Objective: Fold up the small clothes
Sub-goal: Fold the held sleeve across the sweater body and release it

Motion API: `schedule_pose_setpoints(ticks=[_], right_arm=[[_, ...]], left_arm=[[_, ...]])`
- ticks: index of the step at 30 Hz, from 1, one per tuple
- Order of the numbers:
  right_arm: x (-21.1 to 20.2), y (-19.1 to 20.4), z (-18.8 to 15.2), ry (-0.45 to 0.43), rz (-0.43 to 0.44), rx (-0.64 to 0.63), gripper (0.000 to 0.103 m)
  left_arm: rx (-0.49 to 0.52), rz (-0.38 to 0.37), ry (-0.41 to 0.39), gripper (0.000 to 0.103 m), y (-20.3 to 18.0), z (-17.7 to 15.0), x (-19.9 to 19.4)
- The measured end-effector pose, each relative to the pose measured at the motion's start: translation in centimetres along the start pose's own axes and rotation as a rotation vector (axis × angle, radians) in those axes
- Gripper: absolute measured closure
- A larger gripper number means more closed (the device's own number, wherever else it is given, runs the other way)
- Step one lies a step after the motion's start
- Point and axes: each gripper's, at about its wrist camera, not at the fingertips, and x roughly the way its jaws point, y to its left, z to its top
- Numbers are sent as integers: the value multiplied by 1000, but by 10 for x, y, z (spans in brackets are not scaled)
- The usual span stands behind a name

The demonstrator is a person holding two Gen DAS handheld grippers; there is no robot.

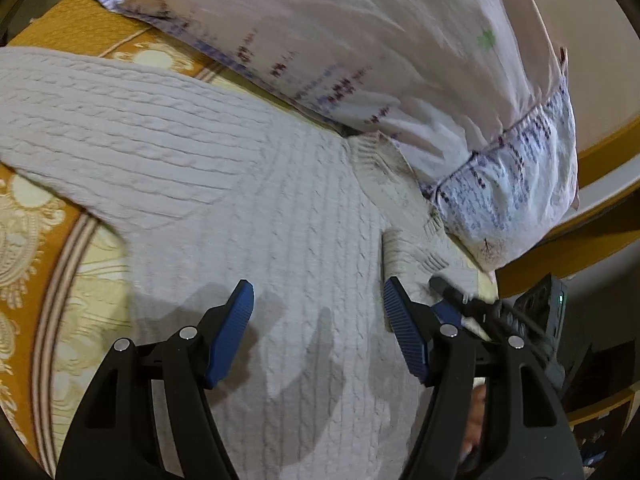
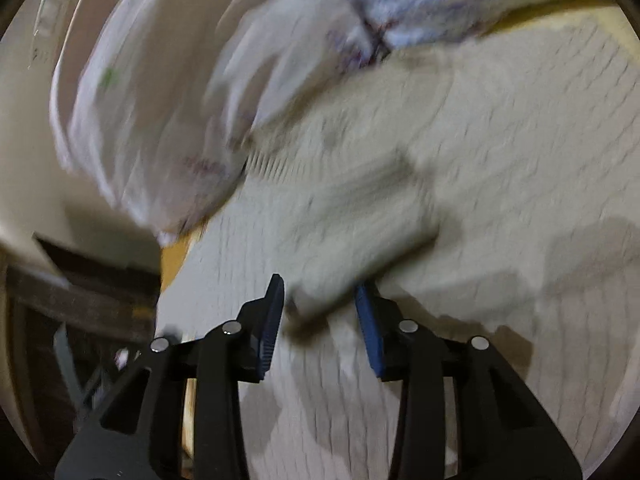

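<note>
Sweater (image 1: 248,184) lies spread on the patterned bedcover (image 1: 48,216), beneath and ahead of the left claw (image 1: 318,292) — jaws wide, nothing between them. Right view, blurred, shows the right claw (image 2: 320,292) narrowed around a raised fold; contact unclear. Pillow (image 1: 360,48) lies beyond — sharp only from the left.

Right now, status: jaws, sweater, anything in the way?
Left gripper open above the sweater, holding nothing. Right gripper: a fold of sweater between its jaws, grip too blurred to call. Pillow lies over the collar.
</note>
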Motion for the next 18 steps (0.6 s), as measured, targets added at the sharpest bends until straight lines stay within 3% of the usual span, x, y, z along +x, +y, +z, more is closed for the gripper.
schedule_pose_setpoints(ticks=[1, 3, 4, 6, 8, 9, 11, 15, 18], right_arm=[[0, 8, 4, -22, -27, -33, 90], [2, 32, 10, -56, -37, -119, 90], [6, 50, 9, -49, 3, -177, 90], [22, 79, 4, 24, 105, -270, 78], [29, 97, -8, 85, 170, -320, 50], [26, 96, -13, 80, 175, -320, 47], [20, 84, -17, 70, 165, -290, 46], [-10, 15, -25, 22, 78, -110, 46], [-49, -51, -35, -73, 15, 83, 46]], left_arm=[[-3, -1, -6, 35, 2, 1, -2], [-13, -11, -20, 35, 6, 3, -8], [-19, -20, -25, 35, 9, 4, -10], [-32, -44, -31, 35, 14, 5, -14], [-43, -60, -28, 35, 16, 6, -14], [-47, -66, -23, 35, 17, 6, -13], [-44, -76, -11, 35, 16, 7, -9], [-20, -73, 29, 35, 9, 9, 8], [-10, -54, 54, 36, 5, 11, 22]])
